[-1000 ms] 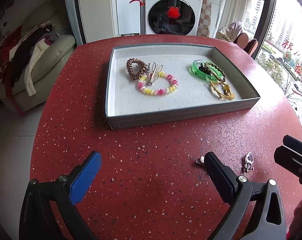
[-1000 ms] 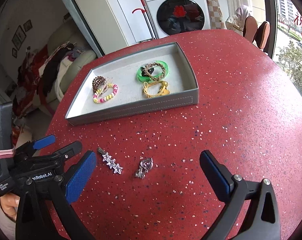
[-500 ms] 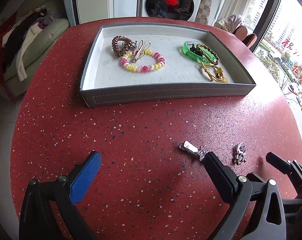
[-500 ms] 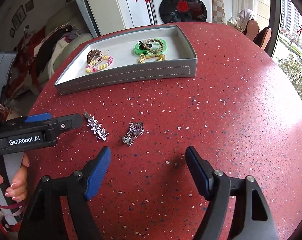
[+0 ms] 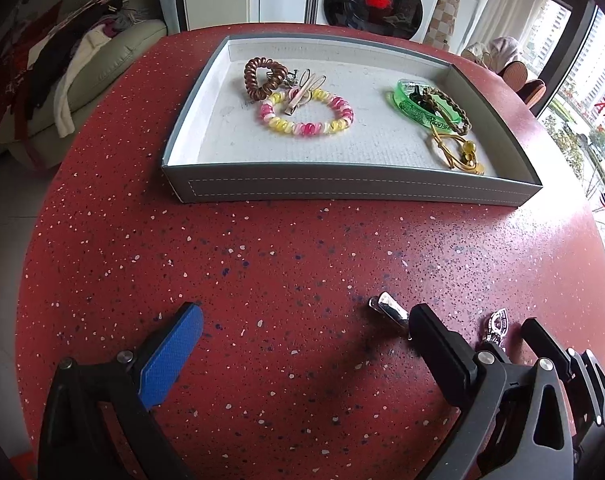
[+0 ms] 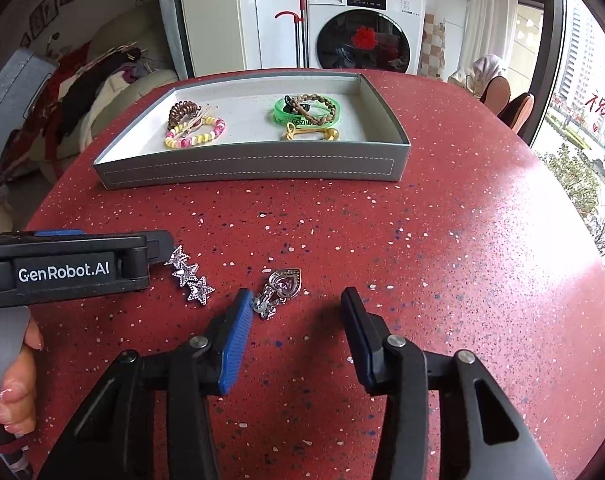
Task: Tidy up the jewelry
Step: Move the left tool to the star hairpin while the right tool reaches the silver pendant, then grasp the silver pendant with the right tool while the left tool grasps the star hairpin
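Observation:
On the red speckled table lie a silver star hair clip and a heart-shaped brooch. My right gripper is low over the brooch with its jaws closing. The brooch lies just ahead of the tips, close to the blue left pad, and no pad presses on it. My left gripper stands wide open with nothing in it. Its black right finger covers part of the star clip. The brooch shows beyond it. From the right wrist view the left gripper sits just left of the clip.
A grey tray stands further back. It holds a brown spiral hair tie, a pink-and-yellow bead bracelet, a green bangle and a gold piece. A person's hand grips the left handle. A sofa with clothes stands to the left.
The right gripper's jaws have narrowed a lot and it has come down close to the heart brooch. The left gripper has sunk a little beside the star clip.

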Tool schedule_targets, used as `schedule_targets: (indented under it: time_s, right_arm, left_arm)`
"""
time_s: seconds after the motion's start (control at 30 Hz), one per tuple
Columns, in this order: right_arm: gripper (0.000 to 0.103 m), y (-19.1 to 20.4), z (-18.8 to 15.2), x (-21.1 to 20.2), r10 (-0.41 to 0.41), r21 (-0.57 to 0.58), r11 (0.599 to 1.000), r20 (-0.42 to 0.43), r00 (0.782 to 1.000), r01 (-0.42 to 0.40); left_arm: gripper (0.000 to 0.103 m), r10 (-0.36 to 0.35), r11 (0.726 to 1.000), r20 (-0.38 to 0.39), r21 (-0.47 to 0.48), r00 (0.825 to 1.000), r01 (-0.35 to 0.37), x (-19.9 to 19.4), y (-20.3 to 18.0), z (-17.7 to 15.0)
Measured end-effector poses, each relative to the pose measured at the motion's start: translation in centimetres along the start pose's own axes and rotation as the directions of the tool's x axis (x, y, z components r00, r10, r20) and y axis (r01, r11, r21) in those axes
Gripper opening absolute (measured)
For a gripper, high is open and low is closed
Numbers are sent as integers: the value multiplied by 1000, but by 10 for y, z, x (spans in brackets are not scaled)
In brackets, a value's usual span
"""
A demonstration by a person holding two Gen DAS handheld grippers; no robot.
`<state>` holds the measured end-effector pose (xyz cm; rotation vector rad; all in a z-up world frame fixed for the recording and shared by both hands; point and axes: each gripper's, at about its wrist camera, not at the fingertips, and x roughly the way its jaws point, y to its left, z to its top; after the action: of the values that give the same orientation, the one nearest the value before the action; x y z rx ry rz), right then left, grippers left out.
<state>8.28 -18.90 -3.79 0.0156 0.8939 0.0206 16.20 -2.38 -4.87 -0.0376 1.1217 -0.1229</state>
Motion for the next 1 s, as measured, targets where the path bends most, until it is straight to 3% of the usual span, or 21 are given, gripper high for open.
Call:
schedule_targets:
  time_s: [0.07,0.23,0.4,0.63,0.8,1.0]
  right_arm:
    - [24,-2,1,0,3,-1,1000,2,1000,-3]
    - [11,-9,1,-1,20,17,1000,3,1000,-20]
    - [10,-11,2,0,35,24,999,3,999,-35]
    - [10,-15,3,0,58,45,997,0,998,-58]
    - [10,-17,3,1,67,55,996,-5,998,-66]
    - [10,-17,5,2,69,56,996,-11,998,-68]
  left_arm:
    - [103,7,1000,0,-1,1000,-7,-1,0,0]
    - [103,-8,1000,-7,-21,1000,8,-7,1,-2]
    - [103,-33,999,-6,-7,999,33,-11,-9,-2]
    - [101,-16,1000,-23,1,1000,16,-8,-18,-4]
    - [92,-5,998,1,55,1000,5,-12,-28,-6]
    - [73,-3,989,28,147,1000,-1,-18,-42,-9]
